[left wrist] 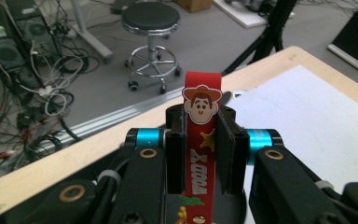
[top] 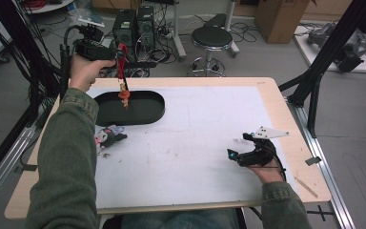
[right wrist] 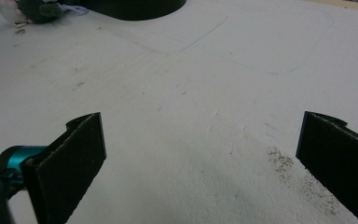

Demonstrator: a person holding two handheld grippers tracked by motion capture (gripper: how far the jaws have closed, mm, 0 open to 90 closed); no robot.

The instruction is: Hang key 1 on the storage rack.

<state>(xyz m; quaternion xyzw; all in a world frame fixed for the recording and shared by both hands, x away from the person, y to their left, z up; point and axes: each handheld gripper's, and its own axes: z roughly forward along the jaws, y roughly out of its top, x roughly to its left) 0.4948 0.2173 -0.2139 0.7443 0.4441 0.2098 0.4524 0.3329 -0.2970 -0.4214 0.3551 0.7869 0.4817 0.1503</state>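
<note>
Your left gripper (top: 120, 56) pinches a red strap (left wrist: 203, 140) between its 2 jaws and holds it in the air above the black tray (top: 145, 114), with the strap's small orange charm (top: 124, 95) dangling over the tray's middle. The step in hand looks like setting the strap into the tray. To do it well, lower straight down until the charm rests on the tray floor, keep the strap inside the rim, and only then spread the jaws, so it folds into the tray instead of swinging over the edge toward the plush toy (top: 108, 137) lying just in front of the tray.

Your right gripper (top: 242, 148) rests on the white mat (top: 195, 143), well to the right of the tray, its jaws spread wide with nothing between them. Leave it there, since 1 gripper is enough for this.

In the left gripper view the strap carries a cowboy face and a yellow star, and the lettering reads "WOODY" along its length.
</note>
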